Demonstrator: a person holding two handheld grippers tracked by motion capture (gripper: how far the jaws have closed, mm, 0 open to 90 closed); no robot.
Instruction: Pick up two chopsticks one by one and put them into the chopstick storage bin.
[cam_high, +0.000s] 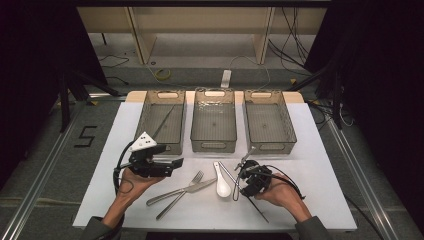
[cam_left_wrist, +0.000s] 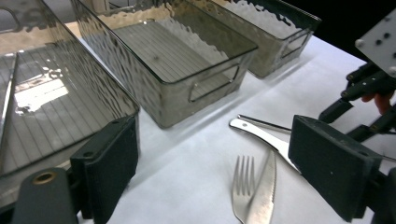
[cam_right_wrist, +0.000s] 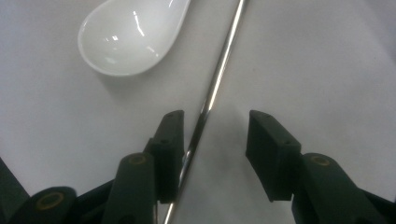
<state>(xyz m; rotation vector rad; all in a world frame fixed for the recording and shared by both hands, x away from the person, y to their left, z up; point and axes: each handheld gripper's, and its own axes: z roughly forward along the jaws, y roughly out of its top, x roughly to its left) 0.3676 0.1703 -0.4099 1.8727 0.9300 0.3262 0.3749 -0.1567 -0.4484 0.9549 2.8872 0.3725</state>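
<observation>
Right gripper (cam_right_wrist: 215, 140) hovers low over a metal chopstick (cam_right_wrist: 219, 70) lying on the white tabletop (cam_high: 310, 150) just right of a white spoon (cam_right_wrist: 126, 35), fingers half apart, straddling it. Left gripper (cam_left_wrist: 215, 163) fingers wide, empty.

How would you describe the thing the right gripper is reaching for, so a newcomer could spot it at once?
Start at the three clear bins along the far side of the white table; in front of the right-hand one sits the right gripper. Between its open jaws lies a thin metal chopstick, just beside the white spoon. Unlike the spoon, fork and knife, it is a plain, shiny rod.
</observation>
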